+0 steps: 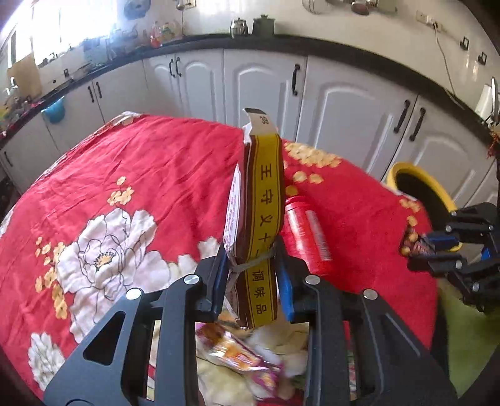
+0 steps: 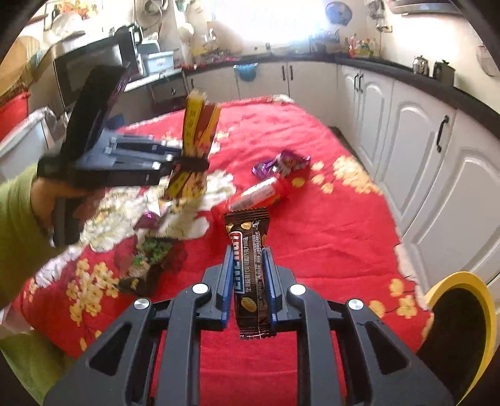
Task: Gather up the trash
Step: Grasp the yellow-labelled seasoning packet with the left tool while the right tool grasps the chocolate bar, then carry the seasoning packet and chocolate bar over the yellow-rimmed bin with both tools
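We see a kitchen. White cabinets (image 1: pixel 259 84) with arched door panels and dark handles (image 1: pixel 295 79) run along the walls under a black countertop (image 1: pixel 343 51). The wall above (image 1: pixel 375 31) is pale and glossy, with a socket and a cord (image 1: pixel 442 53) hanging from it. A bright window (image 1: pixel 72 25) floods the corner with daylight. A kettle (image 1: pixel 239 27) and bottles (image 1: pixel 159 34) stand on the counter. In front of us a table is covered with a red flowered cloth (image 1: pixel 140 175).
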{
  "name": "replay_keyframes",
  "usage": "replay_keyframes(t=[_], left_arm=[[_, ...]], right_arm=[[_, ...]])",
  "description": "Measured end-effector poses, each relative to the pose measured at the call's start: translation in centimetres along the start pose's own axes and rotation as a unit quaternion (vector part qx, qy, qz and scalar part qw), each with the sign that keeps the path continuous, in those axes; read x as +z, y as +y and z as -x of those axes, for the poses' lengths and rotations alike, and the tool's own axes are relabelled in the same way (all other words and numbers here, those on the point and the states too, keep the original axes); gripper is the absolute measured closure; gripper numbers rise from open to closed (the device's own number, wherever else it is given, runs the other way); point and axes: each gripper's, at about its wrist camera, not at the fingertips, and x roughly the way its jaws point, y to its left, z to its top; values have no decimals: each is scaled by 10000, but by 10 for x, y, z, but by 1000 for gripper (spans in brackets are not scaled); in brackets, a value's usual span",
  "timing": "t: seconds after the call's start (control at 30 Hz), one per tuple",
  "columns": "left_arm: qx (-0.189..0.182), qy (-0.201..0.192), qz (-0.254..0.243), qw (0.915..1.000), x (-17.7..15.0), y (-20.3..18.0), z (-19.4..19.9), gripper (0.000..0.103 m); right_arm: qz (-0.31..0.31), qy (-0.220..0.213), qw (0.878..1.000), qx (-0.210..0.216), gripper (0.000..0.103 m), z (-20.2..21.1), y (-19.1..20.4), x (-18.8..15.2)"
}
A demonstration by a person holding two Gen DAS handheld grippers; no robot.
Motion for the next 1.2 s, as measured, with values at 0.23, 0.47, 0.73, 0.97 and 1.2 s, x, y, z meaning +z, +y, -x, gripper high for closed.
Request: replay_keyframes(t=[0.23, 0.47, 0.73, 0.97, 1.2], left_arm=[[-166, -408, 146, 9989, 8, -29, 26, 82], [-385, -725, -7, 9966, 23, -73, 47, 82], [-627, -897, -124, 9939, 36, -111, 52, 82], [-858, -988, -202, 9912, 47, -141, 51, 82], [-1069, -1058, -189, 9884, 57, -167, 49, 82]], right_arm=[[-170, -398, 9990, -149, 86, 37, -15, 7], [-272, -737, 9963, -347, 86, 75, -25, 9], [-387, -1055, 9916, -645, 86, 112, -42, 6], [-503, -1287, 9867, -859, 86, 139, -58, 1], [-664, -1442, 9817, -1053, 86, 162, -79, -8]])
